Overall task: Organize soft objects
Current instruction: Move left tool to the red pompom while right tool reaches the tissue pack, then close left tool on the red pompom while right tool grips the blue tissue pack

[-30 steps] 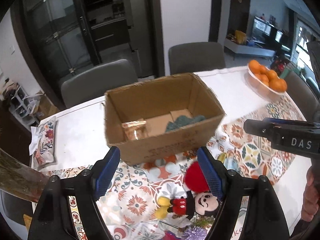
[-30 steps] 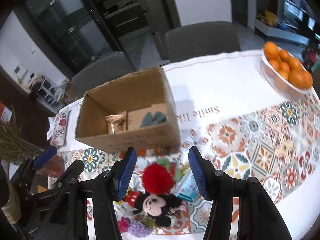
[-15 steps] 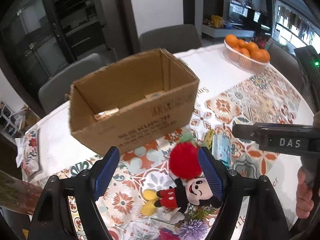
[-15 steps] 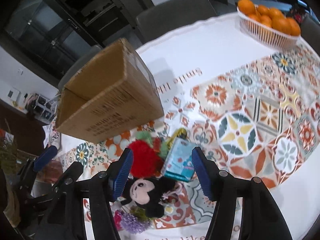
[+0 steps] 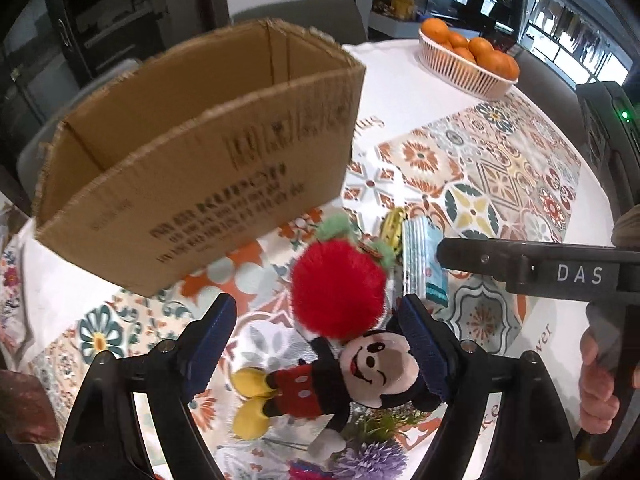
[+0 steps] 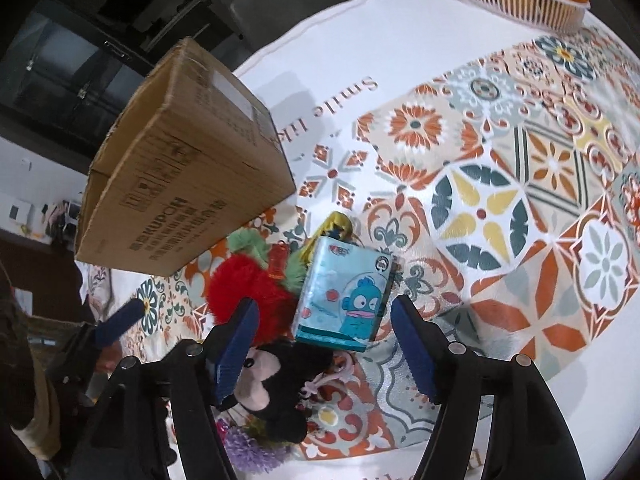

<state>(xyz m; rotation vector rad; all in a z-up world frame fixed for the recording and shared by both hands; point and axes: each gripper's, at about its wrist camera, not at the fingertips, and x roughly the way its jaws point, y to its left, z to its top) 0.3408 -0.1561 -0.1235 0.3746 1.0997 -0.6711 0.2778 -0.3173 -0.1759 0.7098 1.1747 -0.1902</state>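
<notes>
Two fuzzy plush toys [image 5: 352, 364], corrugated box [image 5: 208, 168] — rectangular

White capitals reading "DAS" are showing on the dark body of the right gripper [image 5: 536, 270], just right of the cardboard box [image 5: 208, 152]. On the box's side [image 6: 176, 188], black print is reading "KUPOH" above blurred lines that cannot be made out. On the tablecloth [image 6: 400, 40], beside the box's right corner, brown lettering is reading "Smile", with a following word partly hidden. The blue tissue pack [image 6: 344, 300] near the box is carrying print too small to read.
</notes>
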